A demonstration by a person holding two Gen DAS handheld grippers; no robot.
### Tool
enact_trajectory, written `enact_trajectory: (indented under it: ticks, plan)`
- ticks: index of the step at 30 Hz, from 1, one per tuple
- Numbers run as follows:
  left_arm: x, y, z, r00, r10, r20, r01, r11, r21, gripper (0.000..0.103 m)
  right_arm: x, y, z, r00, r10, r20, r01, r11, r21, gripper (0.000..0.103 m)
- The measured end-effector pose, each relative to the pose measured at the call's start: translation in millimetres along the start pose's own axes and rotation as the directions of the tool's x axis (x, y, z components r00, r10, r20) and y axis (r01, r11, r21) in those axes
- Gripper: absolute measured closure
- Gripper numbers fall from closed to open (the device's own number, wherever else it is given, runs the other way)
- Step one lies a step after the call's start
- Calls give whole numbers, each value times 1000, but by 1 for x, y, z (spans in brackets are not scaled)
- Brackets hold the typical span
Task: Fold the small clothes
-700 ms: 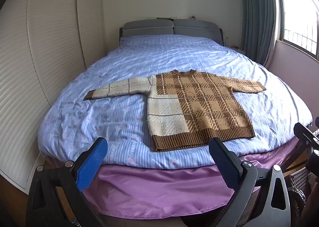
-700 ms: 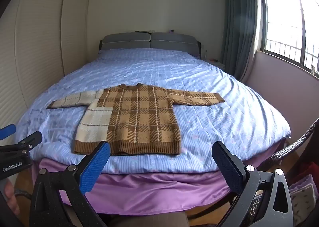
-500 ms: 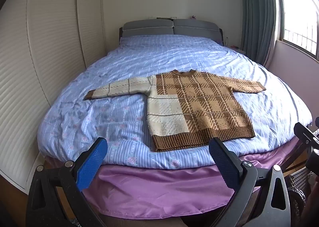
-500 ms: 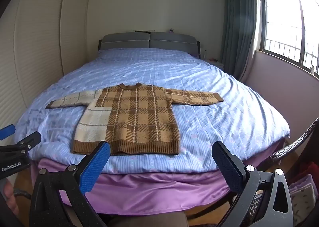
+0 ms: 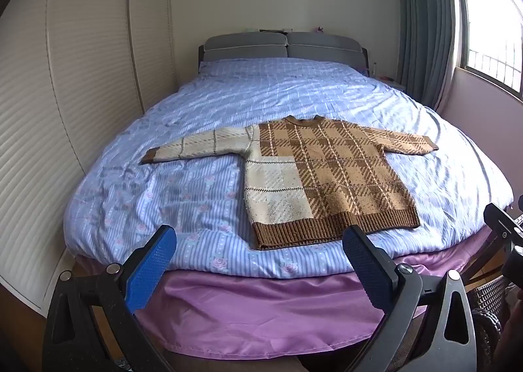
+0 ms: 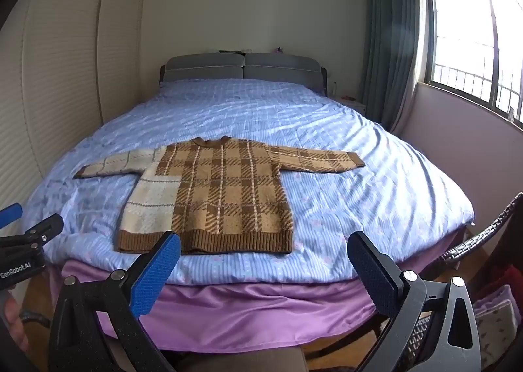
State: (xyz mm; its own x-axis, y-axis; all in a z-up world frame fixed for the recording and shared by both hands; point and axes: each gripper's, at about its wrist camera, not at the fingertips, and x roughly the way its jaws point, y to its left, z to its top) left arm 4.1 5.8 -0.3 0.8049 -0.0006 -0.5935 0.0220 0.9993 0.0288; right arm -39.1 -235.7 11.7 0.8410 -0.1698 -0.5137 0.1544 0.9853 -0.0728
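The sweater (image 5: 322,176) lies flat on the bed (image 5: 294,88), in the middle of both my views, near the foot edge of the blue cover. It is spread face up with both sleeves stretched out sideways and the round collar pointing toward the grey padded headboard (image 5: 282,45). The knit is thick: brown and tan plaid over most of the body and the sleeve toward the right of the frame, a cream block with thin dark lines on the lower left panel and the other sleeve, and a ribbed brown hem along the bottom.

My left gripper (image 5: 258,269) sits at the bottom of its view, jaws spread wide and released, grasping nothing. Its blue textured pads (image 5: 148,272) hang in front of the bed's foot edge, apart from the cloth. My right gripper (image 6: 263,272) is the same in its own view: jaws wide apart, nothing between them, and one blue pad (image 6: 155,275) overlaps the sweater's hem in the frame, though I cannot tell any contact.

The bed cover is a blue striped quilt with small pink flowers, lightly wrinkled. Beneath it a smooth purple sheet (image 5: 278,310) drapes over the foot. Ribbed cream wardrobe doors (image 5: 81,94) fill the left of the frame; a grey-green curtain (image 6: 389,45) hangs beside the window (image 6: 474,42) at upper right.
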Motion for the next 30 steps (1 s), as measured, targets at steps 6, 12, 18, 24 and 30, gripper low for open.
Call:
enact_trajectory:
  ticks: [6, 12, 18, 24, 30]
  plan:
    - [-1, 1, 2, 1000, -1, 2, 1, 1000, -1, 0, -1, 0, 1, 1000, -1, 1, 1, 1000, -2, 1]
    - [-2, 1, 2, 1000, -3, 4, 3, 1000, -1, 0, -1, 1, 1, 1000, -3, 0, 3, 1000, 0, 1]
    - [-3, 1, 2, 1000, -2, 4, 2, 1000, -2, 0, 0, 1, 1, 1000, -2, -2, 2, 1000, -2, 1]
    - [-3, 1, 2, 1000, -2, 6, 2, 1000, 0, 0, 0, 1, 0, 1000, -2, -2, 2, 1000, -1, 1]
    - [-3, 1, 2, 1000, -2, 6, 2, 1000, -1, 0, 0, 1, 0, 1000, -3, -2, 3, 1000, 0, 1]
